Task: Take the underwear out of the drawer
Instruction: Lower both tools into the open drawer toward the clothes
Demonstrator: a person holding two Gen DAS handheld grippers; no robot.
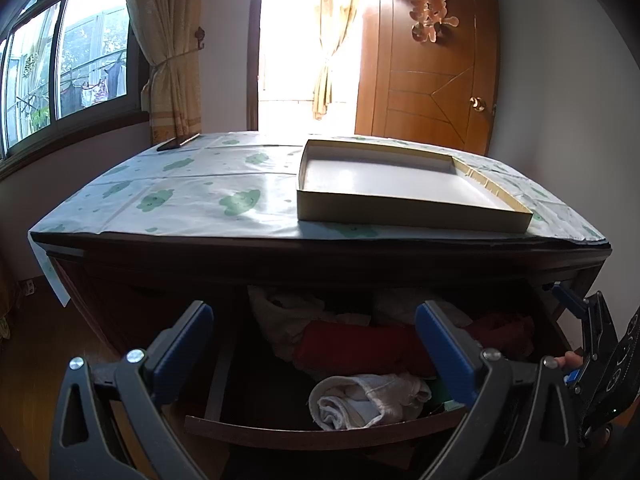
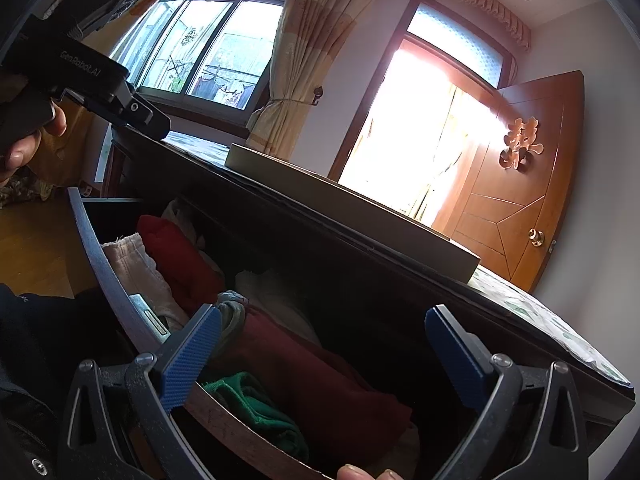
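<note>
The dark wooden drawer [image 1: 320, 432] stands pulled out below the table top. It holds folded underwear: a pale pink rolled piece [image 1: 368, 400] at the front, red pieces [image 1: 360, 344] behind it, white cloth [image 1: 280, 312] at the back. My left gripper [image 1: 316, 340] is open and empty, just above the drawer's front. In the right wrist view the drawer [image 2: 120, 292] shows a dark red piece [image 2: 320, 376], a green piece [image 2: 256, 408] and a pink piece [image 2: 136, 268]. My right gripper [image 2: 324, 348] is open and empty over the dark red piece.
A shallow open cardboard box [image 1: 400, 184] lies on the table's cloud-print cloth [image 1: 200, 184]. A phone [image 1: 178, 142] lies at the far left corner. A wooden door [image 1: 432, 60] and a bright doorway stand behind. The right gripper shows at the left view's edge [image 1: 596, 344].
</note>
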